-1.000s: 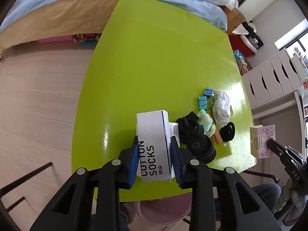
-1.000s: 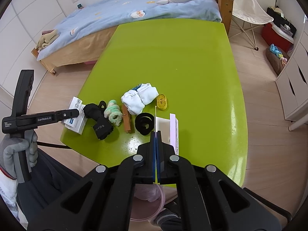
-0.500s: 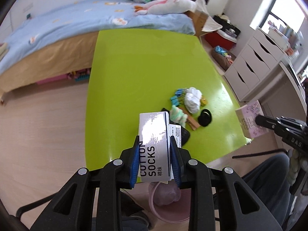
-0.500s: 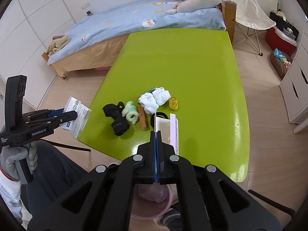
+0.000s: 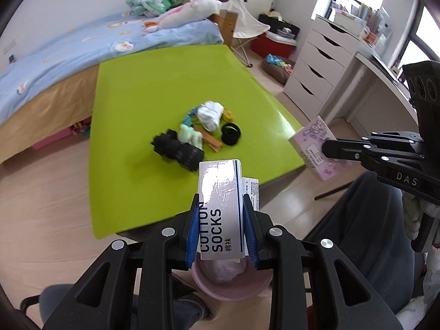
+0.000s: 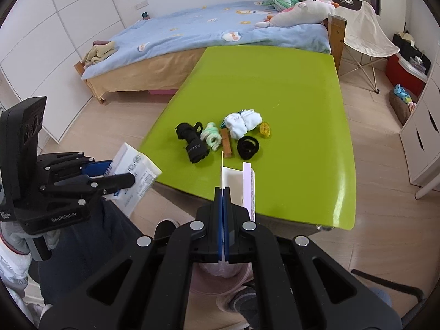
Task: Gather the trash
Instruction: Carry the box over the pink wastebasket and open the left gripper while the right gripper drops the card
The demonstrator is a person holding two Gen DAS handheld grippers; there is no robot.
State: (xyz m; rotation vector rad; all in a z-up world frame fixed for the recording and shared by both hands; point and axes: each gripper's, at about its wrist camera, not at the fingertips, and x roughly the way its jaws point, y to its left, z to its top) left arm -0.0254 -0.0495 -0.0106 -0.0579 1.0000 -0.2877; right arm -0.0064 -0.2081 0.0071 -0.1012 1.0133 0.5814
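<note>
In the left wrist view the left gripper (image 5: 221, 228) fills the lower centre of the frame, its blue-padded jaws clamped on the sides of a white sock package (image 5: 221, 211) printed "COTTON SOCKS"; the package is held in the air over the near edge of the green table (image 5: 154, 88), and just below it, at the bottom centre, sits a pink bin (image 5: 231, 286) with a pale bag inside. At the right of that frame the right gripper (image 5: 327, 146) pinches a pink patterned box (image 5: 316, 145), held off the table's right edge. In the right wrist view the right gripper (image 6: 223, 192) stands at lower centre with its jaws pressed nearly together on a thin flap of the pink patterned box (image 6: 244, 184), which rises above the table's near edge. At the left of this frame the left gripper (image 6: 121, 177) carries the sock package (image 6: 137, 170) clear of the table. In the middle of the table lies a cluster: black socks (image 6: 192, 141), a pale green roll (image 6: 211, 137), a white sock bundle (image 6: 242, 122), a black band (image 6: 248, 146) and a small yellow item (image 6: 265, 129).
</note>
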